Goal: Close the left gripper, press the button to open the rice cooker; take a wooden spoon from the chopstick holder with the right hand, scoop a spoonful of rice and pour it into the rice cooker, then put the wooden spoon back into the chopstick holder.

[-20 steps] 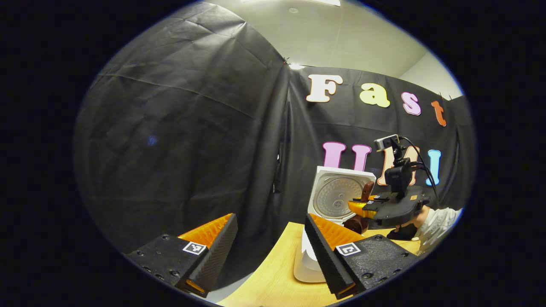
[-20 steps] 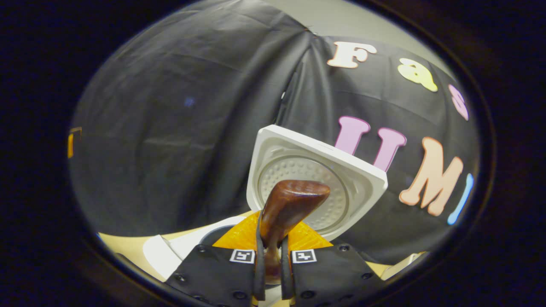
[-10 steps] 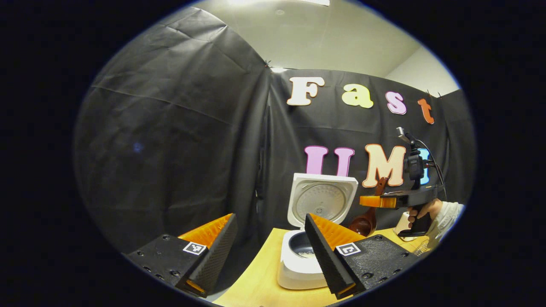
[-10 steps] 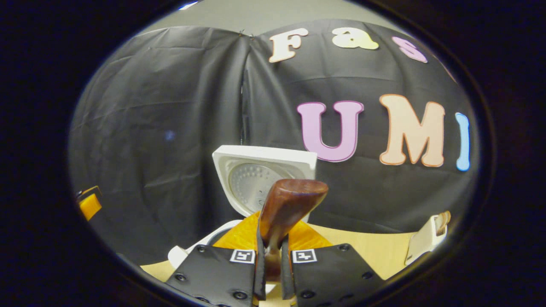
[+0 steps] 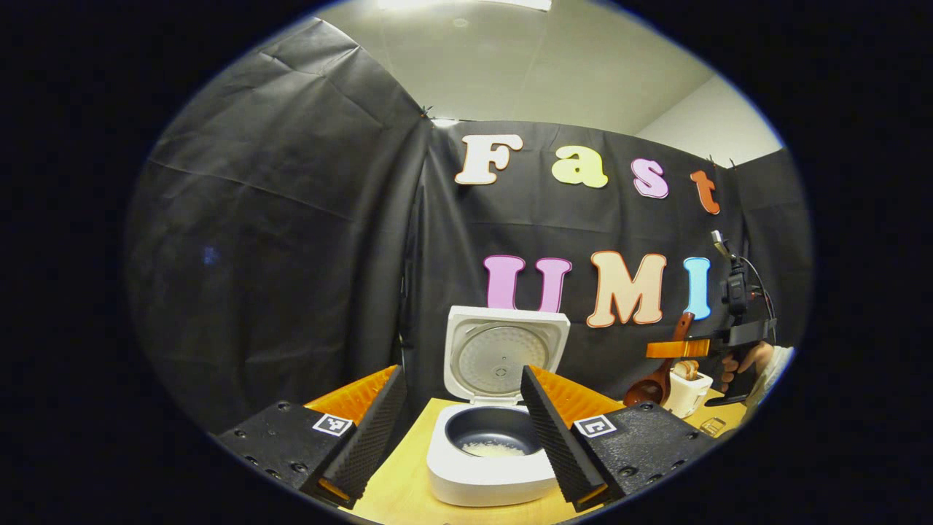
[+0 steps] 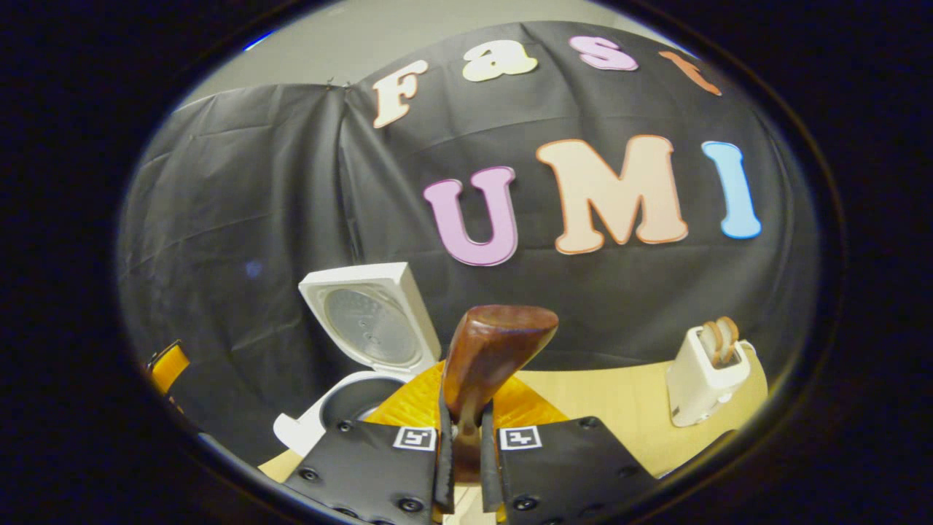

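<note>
Wooden spoon (image 6: 490, 357) is being pinched by the right gripper (image 6: 462, 467), left gripper (image 5: 461, 430) gaping empty at lower centre; the spoon likely needs returning to the chopstick holder (image 6: 705, 375) at right.

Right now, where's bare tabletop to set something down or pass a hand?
Bare tabletop lies between the rice cooker and the white chopstick holder in the right gripper view. In the left gripper view it is crowded by the holder, where the right gripper holds the wooden spoon.
</note>
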Motion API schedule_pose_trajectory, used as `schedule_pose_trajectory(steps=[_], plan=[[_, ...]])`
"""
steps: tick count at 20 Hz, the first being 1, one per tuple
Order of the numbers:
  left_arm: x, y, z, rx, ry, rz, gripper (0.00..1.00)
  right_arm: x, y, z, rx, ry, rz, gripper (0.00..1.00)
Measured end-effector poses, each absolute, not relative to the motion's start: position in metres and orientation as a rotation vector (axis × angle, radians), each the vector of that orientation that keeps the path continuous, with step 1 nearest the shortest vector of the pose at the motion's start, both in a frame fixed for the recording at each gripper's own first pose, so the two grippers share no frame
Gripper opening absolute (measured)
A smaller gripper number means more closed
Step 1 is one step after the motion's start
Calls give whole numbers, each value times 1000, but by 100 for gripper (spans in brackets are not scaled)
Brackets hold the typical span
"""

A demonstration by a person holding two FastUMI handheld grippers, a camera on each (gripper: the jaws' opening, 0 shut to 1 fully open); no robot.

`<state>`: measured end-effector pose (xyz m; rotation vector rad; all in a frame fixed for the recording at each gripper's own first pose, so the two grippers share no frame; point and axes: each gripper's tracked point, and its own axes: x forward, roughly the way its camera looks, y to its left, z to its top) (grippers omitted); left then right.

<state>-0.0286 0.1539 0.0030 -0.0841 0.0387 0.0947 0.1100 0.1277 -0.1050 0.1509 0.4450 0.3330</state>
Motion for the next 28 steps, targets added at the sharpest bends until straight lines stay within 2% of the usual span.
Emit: schedule_pose_trajectory(steps=[2,4,5,7,8,9,10,13,16,18,24,25,27,28], plan=[[-22,140,3,-84,40,82,96,109,97,-106,152,444,294,17],[-16,129,4,-80,41,69,91,105,64,-105,149,446,255,17],[-14,125,3,-77,41,63,94,99,52,-102,149,447,234,17],[-10,114,6,-72,40,50,94,96,24,-103,148,442,192,16],[-8,109,7,-71,39,44,91,94,9,-105,141,443,171,16],[-6,103,9,-72,37,37,94,92,-6,-108,130,445,149,19],[-3,98,10,-72,34,30,94,89,-21,-111,117,450,126,16],[3,83,12,-70,33,13,96,77,-61,-121,93,467,68,16],[4,70,9,-71,42,1,94,68,-95,-133,83,487,20,17],[7,62,10,-68,45,-5,97,62,-114,-142,74,501,-8,17],[10,41,13,-51,42,-16,91,41,-155,-177,67,561,-59,16],[10,38,14,-49,42,-16,94,36,-158,-182,69,572,-62,16],[9,34,14,-43,44,-18,91,31,-164,-197,74,590,-66,17],[9,32,13,-40,45,-17,94,28,-167,-205,80,599,-69,17]])
